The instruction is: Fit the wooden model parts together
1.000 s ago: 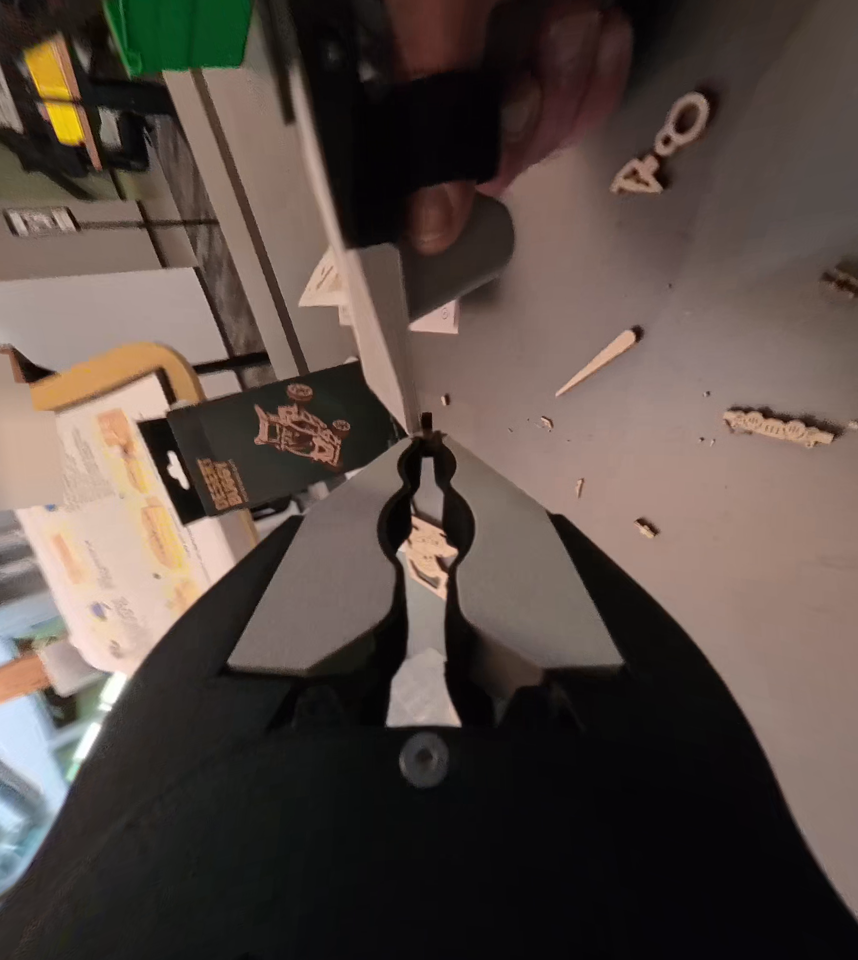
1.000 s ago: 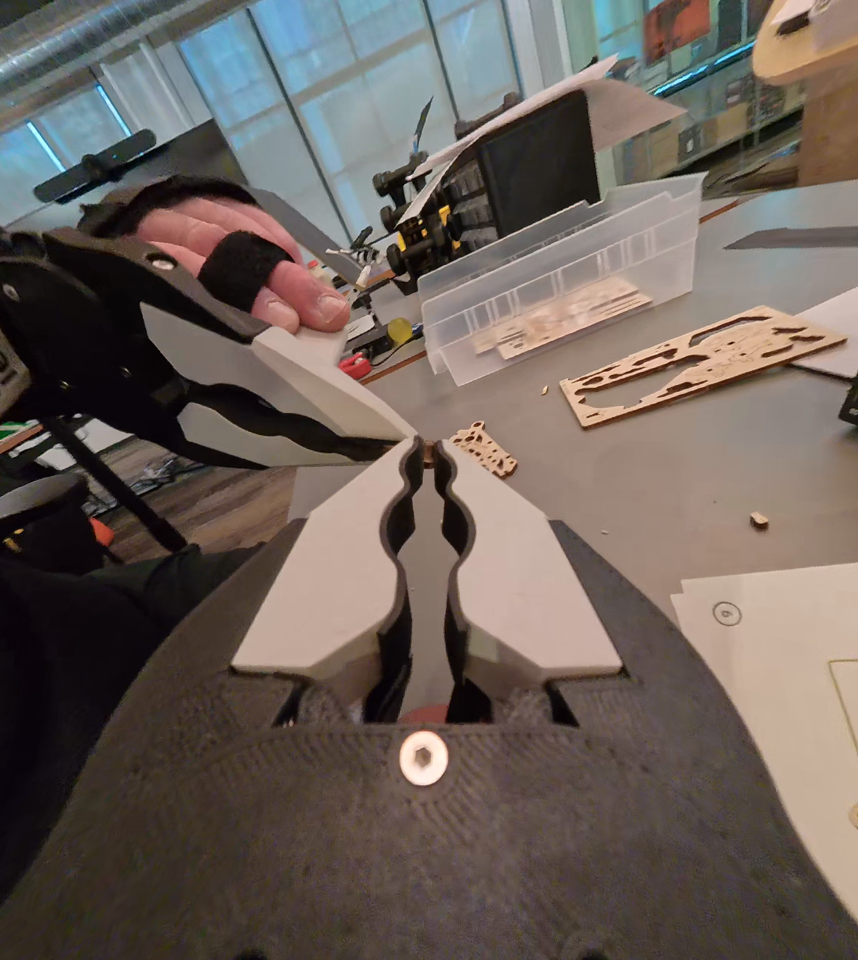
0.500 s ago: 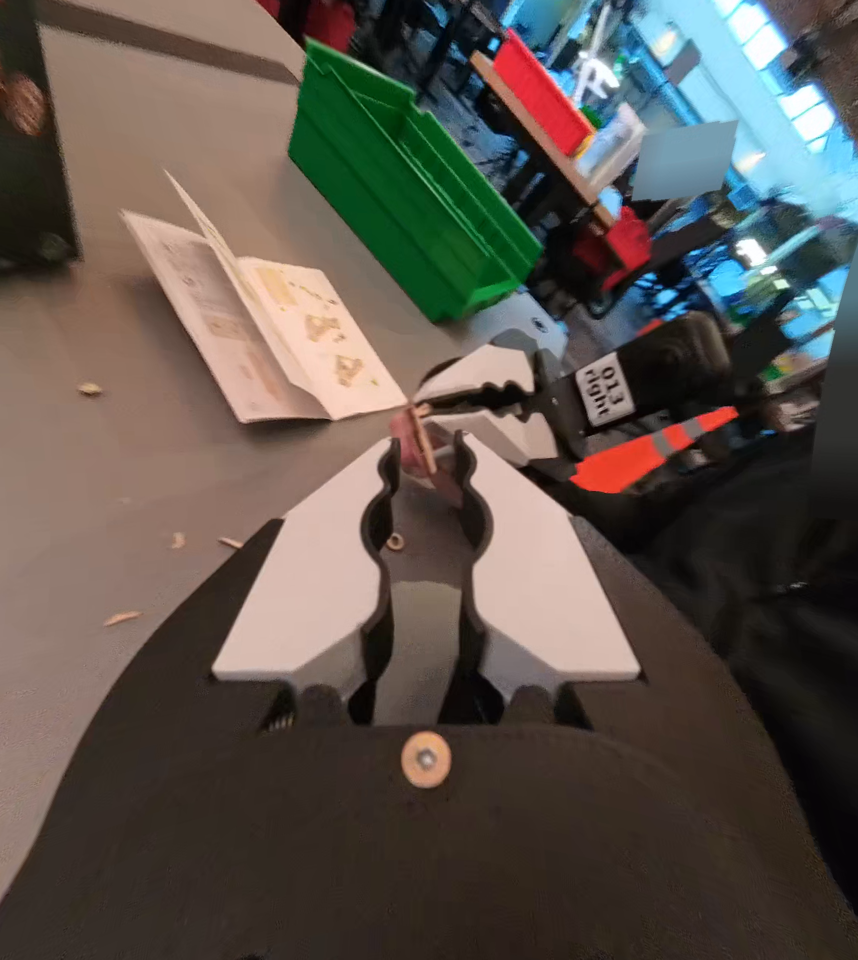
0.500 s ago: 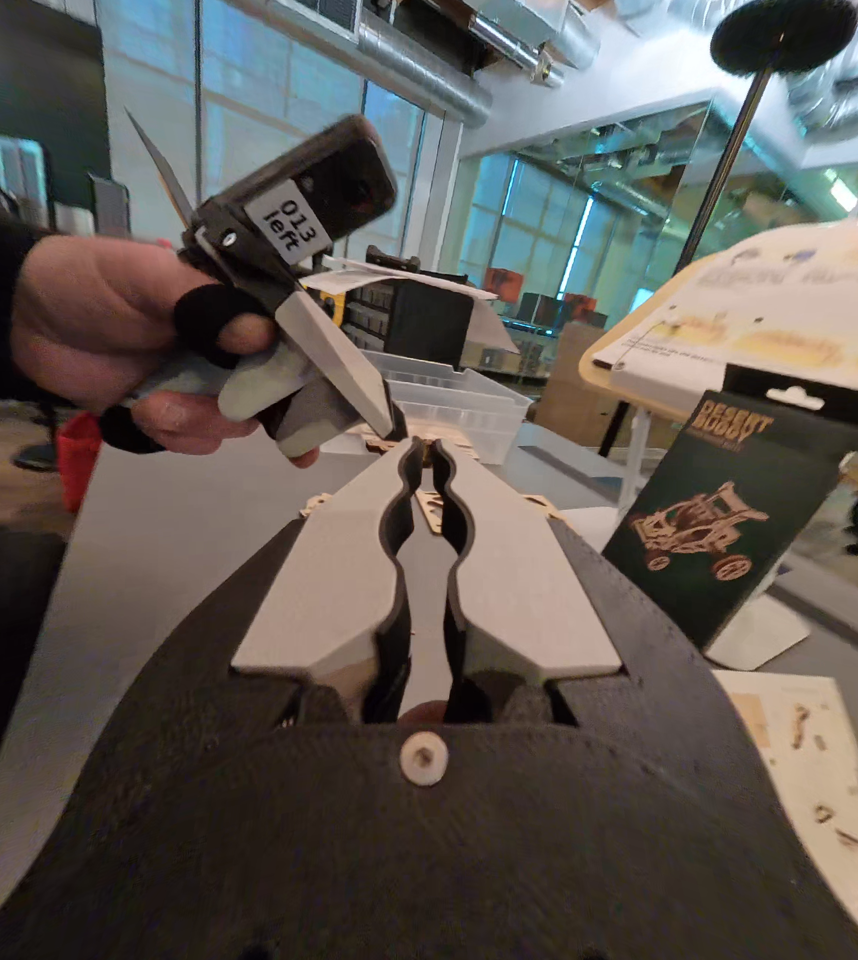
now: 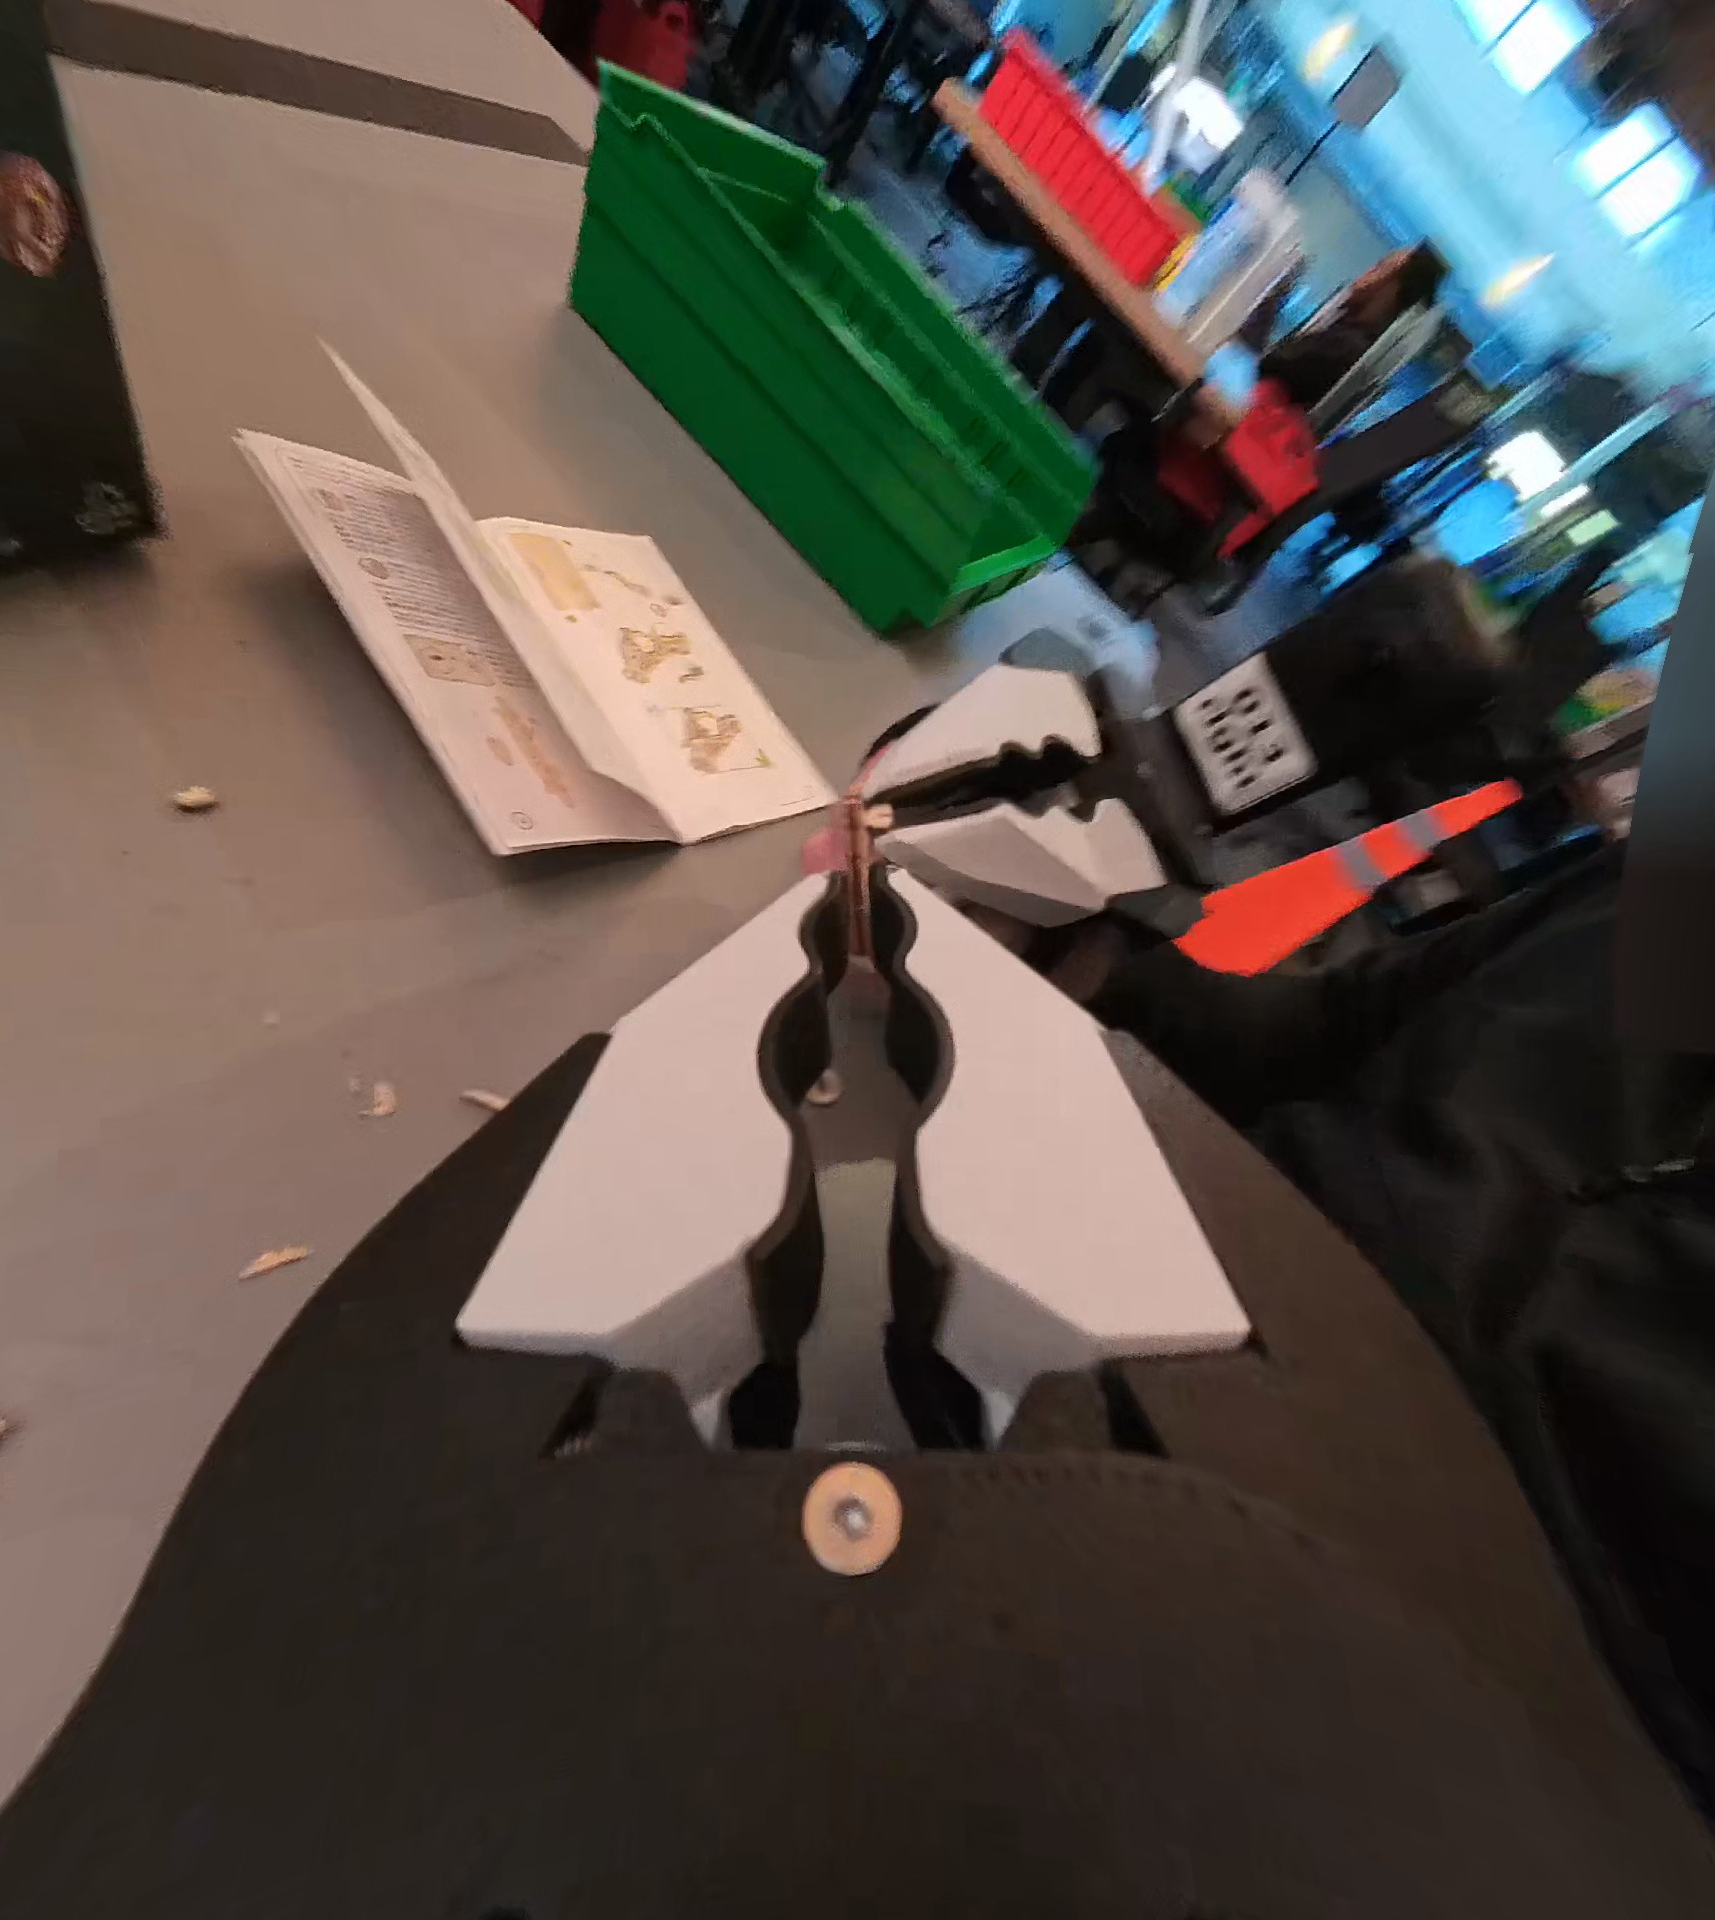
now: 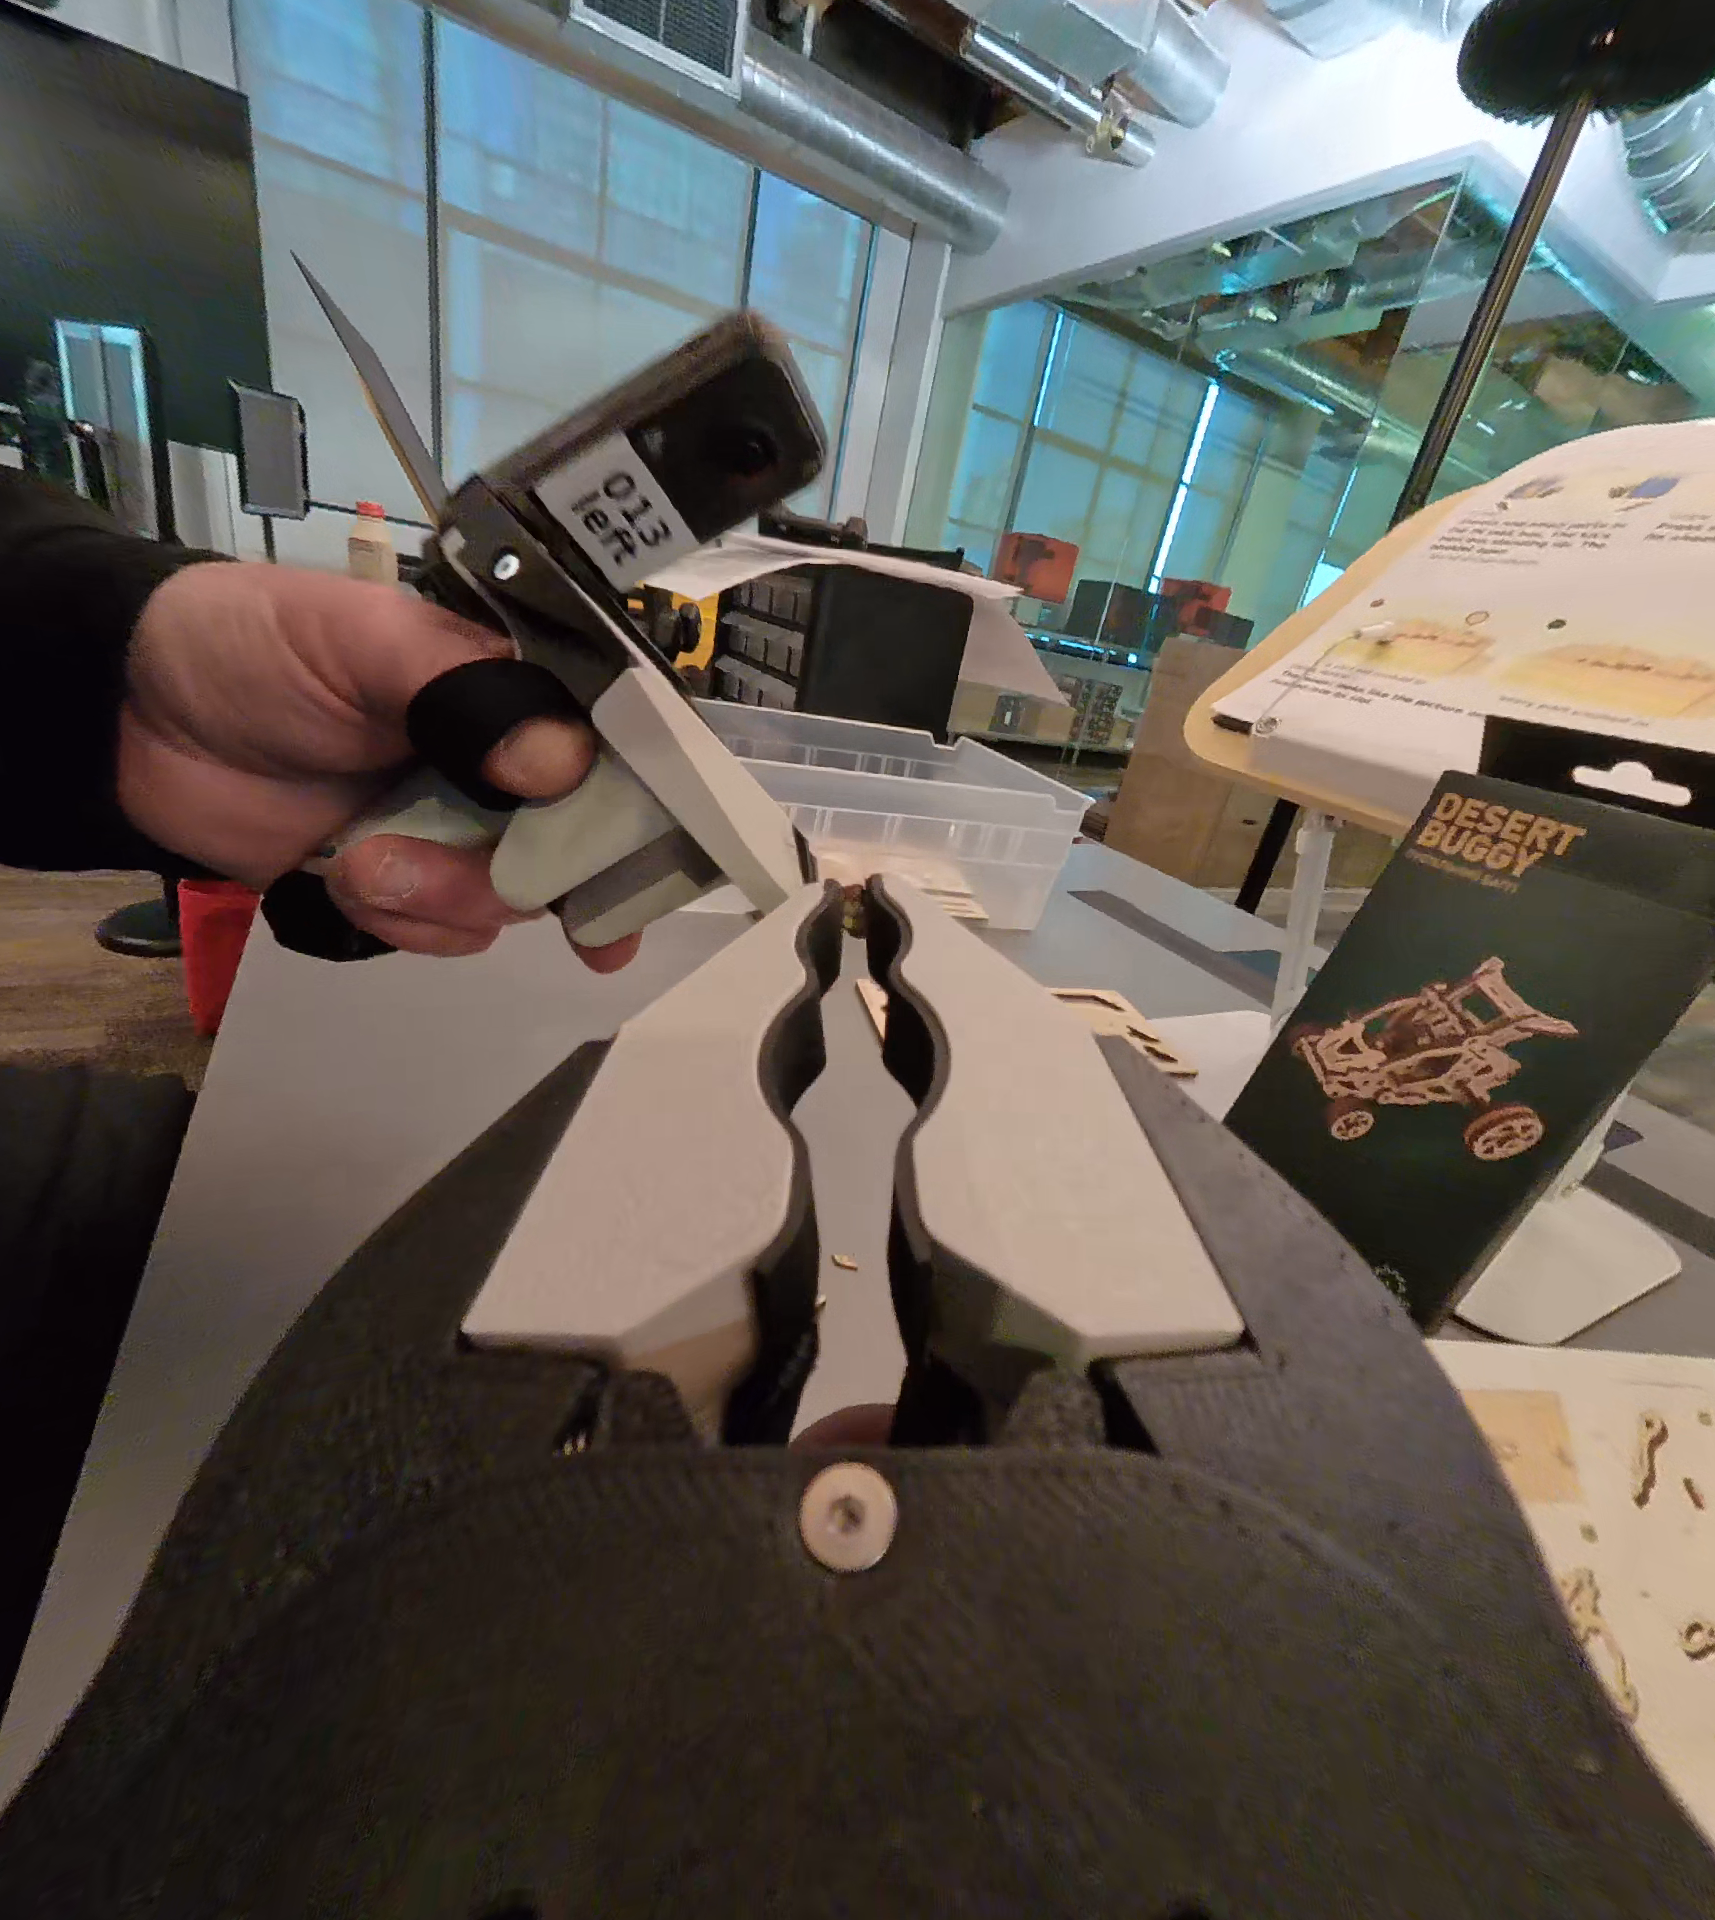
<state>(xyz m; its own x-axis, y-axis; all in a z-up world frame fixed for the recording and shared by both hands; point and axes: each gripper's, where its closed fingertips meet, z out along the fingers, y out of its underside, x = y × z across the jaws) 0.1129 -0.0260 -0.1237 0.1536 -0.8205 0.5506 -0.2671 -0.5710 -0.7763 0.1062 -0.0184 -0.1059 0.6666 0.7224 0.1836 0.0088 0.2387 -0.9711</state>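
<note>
My left gripper point(image 5: 855, 891) is clenched on a thin flat wooden part point(image 5: 855, 873), held edge-on above the grey table point(image 5: 209, 987). My right gripper point(image 6: 855, 902) pinches a tiny wooden piece point(image 6: 851, 914), its tips touching that part. Beyond the flat part lie an open booklet point(image 5: 562, 665) and a green bin point(image 5: 811, 343).

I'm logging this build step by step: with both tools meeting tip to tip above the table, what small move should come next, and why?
Probably a slow, straight push of the right tool toward the left tool. The left tool grips a thin flat wooden part edge-on; the right tool pinches a small wooden piece at its tips, and in the left wrist view that piece already reaches the flat part.
</note>
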